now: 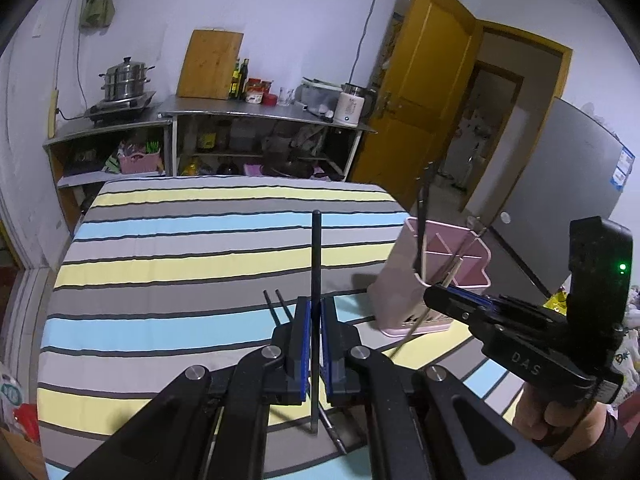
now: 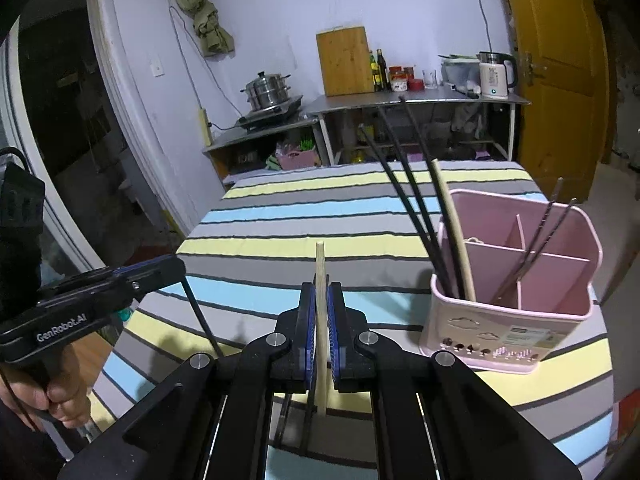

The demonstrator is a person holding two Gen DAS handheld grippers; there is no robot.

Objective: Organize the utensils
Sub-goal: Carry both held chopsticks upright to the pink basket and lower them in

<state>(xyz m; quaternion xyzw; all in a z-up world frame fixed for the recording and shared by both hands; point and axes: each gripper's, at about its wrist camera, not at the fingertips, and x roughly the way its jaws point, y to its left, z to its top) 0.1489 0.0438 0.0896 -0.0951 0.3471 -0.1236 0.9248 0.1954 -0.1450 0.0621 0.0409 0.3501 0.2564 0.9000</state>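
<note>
My left gripper (image 1: 315, 304) is shut on a black chopstick (image 1: 316, 264) and holds it above the striped table. My right gripper (image 2: 321, 288) is shut on a pale wooden chopstick (image 2: 320, 264), to the left of the pink divided utensil holder (image 2: 508, 320). The holder's left compartment has black chopsticks (image 2: 404, 168) and one wooden chopstick (image 2: 452, 220). Its right compartment has thin metal chopsticks (image 2: 548, 220). In the left wrist view the holder (image 1: 404, 292) stands at the right, with my right gripper (image 1: 440, 292) at its near rim. Two black chopsticks (image 1: 276, 308) lie on the table by my left fingers.
The table has a striped cloth (image 2: 280, 216) and a rounded front edge. Behind it stand a steel counter (image 2: 420, 98) with a cutting board, bottles and a kettle, and a steamer pot (image 2: 268, 90). A yellow door (image 2: 560, 60) is at the right.
</note>
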